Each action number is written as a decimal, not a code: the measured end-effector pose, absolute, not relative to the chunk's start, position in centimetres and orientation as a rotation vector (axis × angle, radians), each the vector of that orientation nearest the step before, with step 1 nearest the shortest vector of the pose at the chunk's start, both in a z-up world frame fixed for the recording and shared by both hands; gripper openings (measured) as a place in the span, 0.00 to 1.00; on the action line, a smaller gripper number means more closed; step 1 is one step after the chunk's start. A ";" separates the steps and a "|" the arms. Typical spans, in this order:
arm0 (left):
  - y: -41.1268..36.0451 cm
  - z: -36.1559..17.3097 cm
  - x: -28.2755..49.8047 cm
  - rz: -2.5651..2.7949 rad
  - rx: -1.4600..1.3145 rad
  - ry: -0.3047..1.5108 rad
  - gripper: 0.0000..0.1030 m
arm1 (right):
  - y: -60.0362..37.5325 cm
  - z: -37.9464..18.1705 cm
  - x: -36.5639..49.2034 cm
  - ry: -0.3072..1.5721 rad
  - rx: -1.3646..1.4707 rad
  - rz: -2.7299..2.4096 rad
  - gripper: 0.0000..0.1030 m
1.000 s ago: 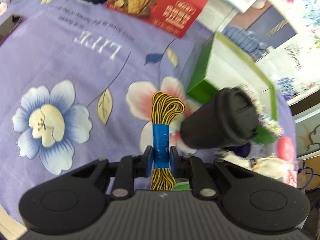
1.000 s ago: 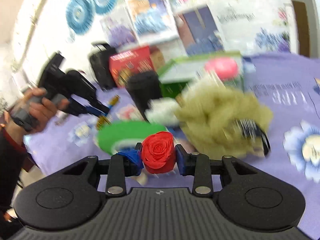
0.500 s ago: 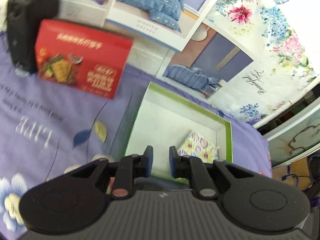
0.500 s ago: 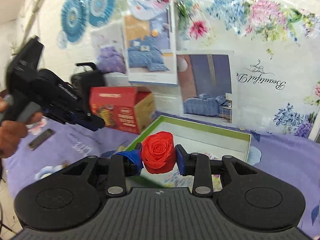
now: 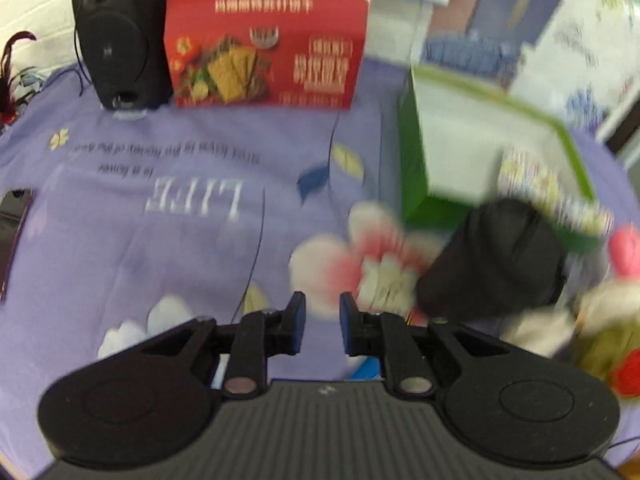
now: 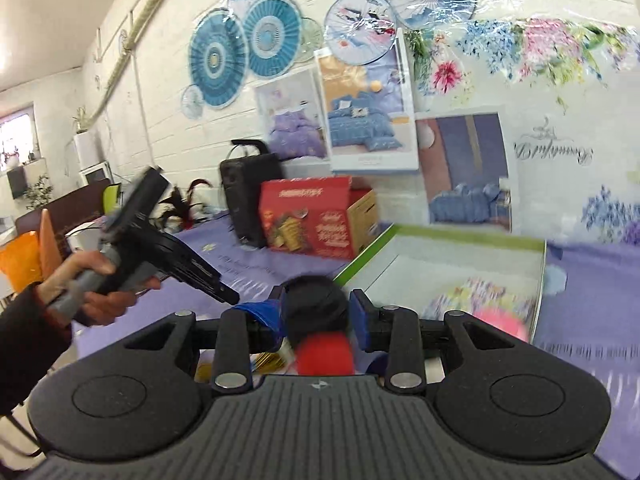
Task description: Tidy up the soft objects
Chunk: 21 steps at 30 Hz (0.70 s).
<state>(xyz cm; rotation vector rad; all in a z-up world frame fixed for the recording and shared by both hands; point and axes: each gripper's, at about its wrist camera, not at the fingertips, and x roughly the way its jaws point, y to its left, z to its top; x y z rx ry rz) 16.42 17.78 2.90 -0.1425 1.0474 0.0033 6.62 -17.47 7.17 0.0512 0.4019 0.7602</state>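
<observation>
My left gripper [image 5: 321,322] is open and empty above the purple flowered cloth [image 5: 160,220]. My right gripper [image 6: 316,322] is open; the red rose [image 6: 325,354] is blurred just below its fingers, no longer pinched. A black cup [image 6: 314,306] stands just beyond them and also shows in the left wrist view [image 5: 496,264]. The green-rimmed white box [image 5: 480,152] holds a flowered cloth item [image 5: 536,184]; it also shows in the right wrist view [image 6: 460,264]. A pink soft thing [image 6: 500,322] lies at its near rim. The yellow-black cord [image 6: 264,360] lies below the right gripper.
A red cracker box [image 5: 264,44] and a black speaker [image 5: 116,36] stand at the back of the table. A phone [image 5: 14,232] lies at the left edge. A yellowish fluffy item [image 5: 600,332] lies at the right. The other hand-held gripper [image 6: 160,252] shows at the left.
My left gripper let go of the yellow-black cord and swung back over the cloth. My right gripper opened and the red rose slipped down from between its fingers.
</observation>
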 end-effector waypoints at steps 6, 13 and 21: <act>17.0 -1.5 13.8 -0.154 -0.137 1.117 0.51 | -18.4 1.4 0.5 0.552 0.160 0.639 0.17; 15.1 -3.9 14.5 -0.177 0.038 1.108 0.52 | -20.2 -5.3 0.5 0.660 0.189 0.408 0.18; 14.5 -4.8 13.7 -0.158 0.148 1.015 0.68 | -19.0 -7.7 0.9 0.607 0.136 0.378 0.22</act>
